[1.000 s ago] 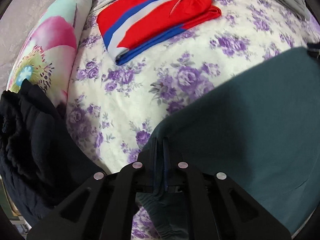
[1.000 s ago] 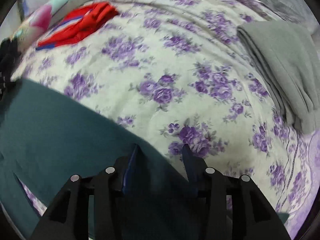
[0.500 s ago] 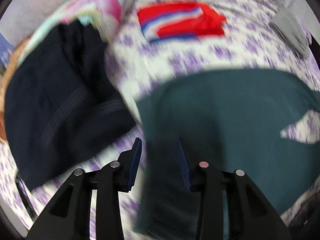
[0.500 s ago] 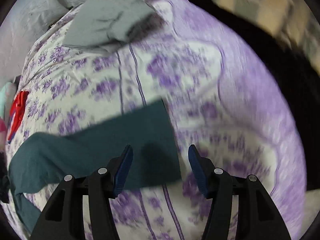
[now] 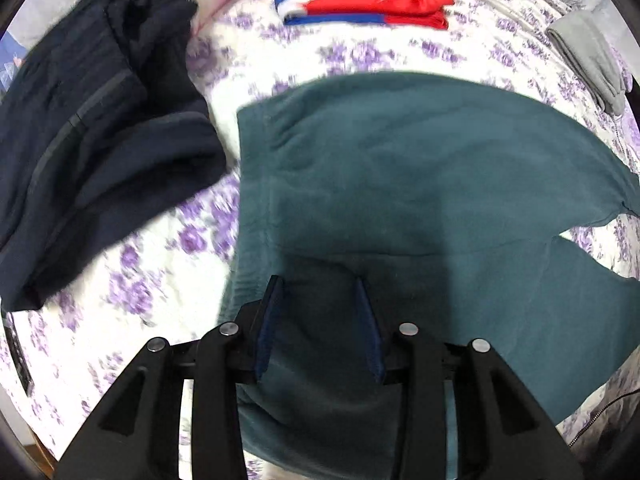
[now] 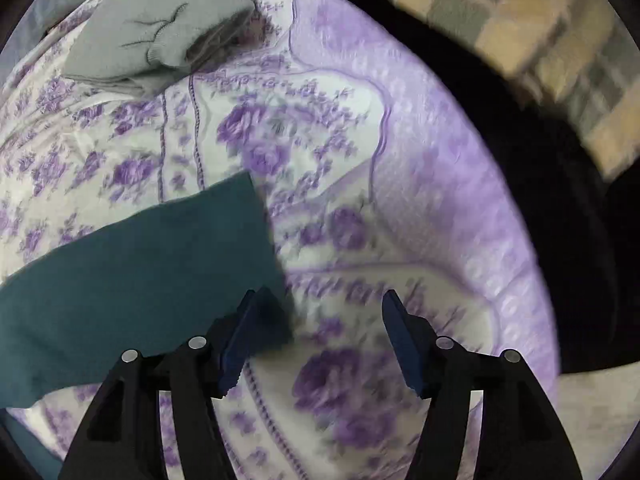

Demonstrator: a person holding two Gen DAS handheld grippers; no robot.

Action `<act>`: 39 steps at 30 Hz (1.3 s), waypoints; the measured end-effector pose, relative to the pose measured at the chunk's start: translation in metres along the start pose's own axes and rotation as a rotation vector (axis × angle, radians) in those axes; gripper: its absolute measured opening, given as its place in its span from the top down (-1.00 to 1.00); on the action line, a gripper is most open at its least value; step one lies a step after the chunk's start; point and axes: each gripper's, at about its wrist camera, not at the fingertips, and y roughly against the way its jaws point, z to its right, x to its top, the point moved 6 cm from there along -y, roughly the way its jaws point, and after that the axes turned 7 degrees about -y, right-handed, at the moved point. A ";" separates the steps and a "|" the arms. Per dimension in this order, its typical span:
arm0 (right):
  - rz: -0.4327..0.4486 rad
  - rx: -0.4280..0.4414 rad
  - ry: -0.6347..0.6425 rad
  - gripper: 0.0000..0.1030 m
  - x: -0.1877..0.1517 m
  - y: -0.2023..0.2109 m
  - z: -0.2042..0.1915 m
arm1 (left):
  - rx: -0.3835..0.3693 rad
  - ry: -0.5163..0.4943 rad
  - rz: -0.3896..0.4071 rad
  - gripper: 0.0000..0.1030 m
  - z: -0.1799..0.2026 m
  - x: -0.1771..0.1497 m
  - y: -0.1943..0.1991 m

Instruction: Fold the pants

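Note:
Dark teal pants (image 5: 400, 184) lie spread flat on the purple-flowered bedspread (image 5: 360, 52), waistband to the left, the two legs parting at the right. My left gripper (image 5: 318, 288) is open and empty, hovering above the waist end. In the right wrist view a teal leg end (image 6: 152, 256) lies on the bedspread. My right gripper (image 6: 320, 300) is open and empty, its left finger (image 6: 236, 340) just over the leg's cuff corner.
Dark navy pants (image 5: 92, 140) lie crumpled at the left. Folded red, white and blue pants (image 5: 360, 0) sit at the back. Folded grey clothes (image 5: 588, 60) lie at the right, also in the right wrist view (image 6: 160, 28). The bed edge (image 6: 500, 240) drops to a dark gap.
My left gripper let go of the teal waistband and pulled back above it. My right gripper swung to the leg end near the bed edge and stays open.

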 end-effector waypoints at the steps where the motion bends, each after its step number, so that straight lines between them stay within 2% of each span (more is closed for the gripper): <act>1: 0.039 0.044 -0.007 -0.24 0.006 0.005 -0.006 | 0.002 -0.004 0.005 0.29 -0.002 0.002 0.004; 3: 0.073 0.104 -0.005 -0.25 0.017 0.007 -0.020 | -0.002 -0.004 0.021 0.19 -0.005 0.006 0.012; 5: 0.071 0.100 0.025 -0.25 0.025 -0.005 -0.036 | 0.005 -0.008 0.029 0.11 -0.010 0.013 0.013; 6: 0.039 0.105 0.043 -0.10 0.027 -0.018 -0.044 | 0.016 -0.012 0.025 0.11 -0.011 0.013 0.012; 7: 0.001 0.135 0.049 0.71 0.027 -0.029 -0.051 | 0.020 -0.013 0.016 0.11 -0.011 0.013 0.009; 8: -0.043 0.153 0.056 0.89 0.028 -0.041 -0.061 | 0.018 -0.011 0.008 0.11 -0.011 0.012 0.007; 10: 0.019 0.074 0.036 0.89 0.040 -0.040 -0.063 | 0.023 -0.011 0.011 0.11 -0.010 0.011 0.006; 11: 0.079 0.041 -0.004 0.88 0.049 -0.035 -0.061 | 0.023 -0.012 0.022 0.11 -0.009 0.011 0.007; 12: 0.110 0.006 -0.013 0.69 0.054 -0.034 -0.060 | 0.026 -0.011 0.034 0.11 -0.011 0.010 0.008; 13: 0.138 -0.083 -0.003 0.21 0.056 -0.037 -0.060 | 0.032 -0.009 0.041 0.11 -0.012 0.008 0.010; 14: 0.122 -0.165 0.026 -0.11 0.055 -0.044 -0.063 | 0.036 -0.007 0.049 0.11 -0.016 0.011 0.011; 15: 0.094 -0.195 0.050 -0.23 0.053 -0.047 -0.065 | 0.033 -0.002 0.059 0.11 -0.019 0.013 0.013; 16: 0.102 -0.222 0.065 -0.23 0.054 -0.042 -0.068 | 0.032 0.005 0.069 0.11 -0.022 0.015 0.014; 18: 0.209 -0.330 0.077 -0.28 0.058 -0.014 -0.078 | 0.028 0.020 0.089 0.09 -0.028 0.026 0.017; 19: 0.247 -0.316 0.077 -0.34 0.058 -0.001 -0.085 | 0.027 0.013 0.099 0.07 -0.031 0.036 0.017; 20: 0.279 -0.200 0.069 -0.35 0.055 0.015 -0.102 | 0.032 0.000 0.102 0.06 -0.031 0.042 0.016; 22: 0.259 0.053 0.091 -0.36 0.043 0.032 -0.135 | 0.017 -0.050 0.096 -0.13 -0.027 0.057 0.010; 23: 0.243 0.131 0.119 -0.36 0.035 0.037 -0.147 | -0.002 -0.099 0.091 -0.13 -0.024 0.067 0.003; 24: 0.224 0.211 0.181 -0.36 0.022 0.044 -0.170 | 0.009 -0.136 0.086 -0.13 -0.022 0.075 -0.005; 25: 0.220 0.230 0.234 -0.44 0.015 0.049 -0.185 | 0.038 -0.160 0.074 -0.11 -0.023 0.082 -0.013; 26: 0.228 0.209 0.312 -0.49 0.004 0.052 -0.207 | 0.054 -0.182 0.052 -0.10 -0.024 0.090 -0.023; 28: 0.247 0.185 0.410 -0.59 0.000 0.051 -0.237 | 0.036 -0.221 0.053 -0.10 -0.022 0.105 -0.032; 30: 0.231 0.255 0.486 -0.59 -0.016 0.055 -0.264 | 0.021 -0.272 0.045 -0.03 -0.019 0.111 -0.040; 32: 0.205 0.313 0.529 -0.59 -0.032 0.062 -0.284 | -0.008 -0.327 0.033 0.33 -0.014 0.111 -0.048; 34: 0.211 0.274 0.613 -0.61 -0.045 0.065 -0.309 | -0.035 -0.369 0.043 0.71 -0.011 0.110 -0.050; 35: 0.243 0.240 0.667 -0.61 -0.049 0.065 -0.320 | -0.056 -0.380 0.044 0.83 -0.010 0.110 -0.050; 36: 0.256 0.254 0.699 -0.61 -0.053 0.071 -0.324 | -0.072 -0.379 0.042 0.90 -0.011 0.110 -0.049; 37: 0.239 0.316 0.727 -0.61 -0.057 0.073 -0.331 | -0.082 -0.373 0.044 0.91 -0.012 0.110 -0.048; 38: 0.175 0.417 0.755 -0.60 -0.063 0.073 -0.343 | -0.099 -0.361 0.046 0.91 -0.014 0.110 -0.046; 39: 0.136 0.460 0.775 -0.60 -0.068 0.074 -0.348 | -0.118 -0.346 0.051 0.92 -0.016 0.110 -0.042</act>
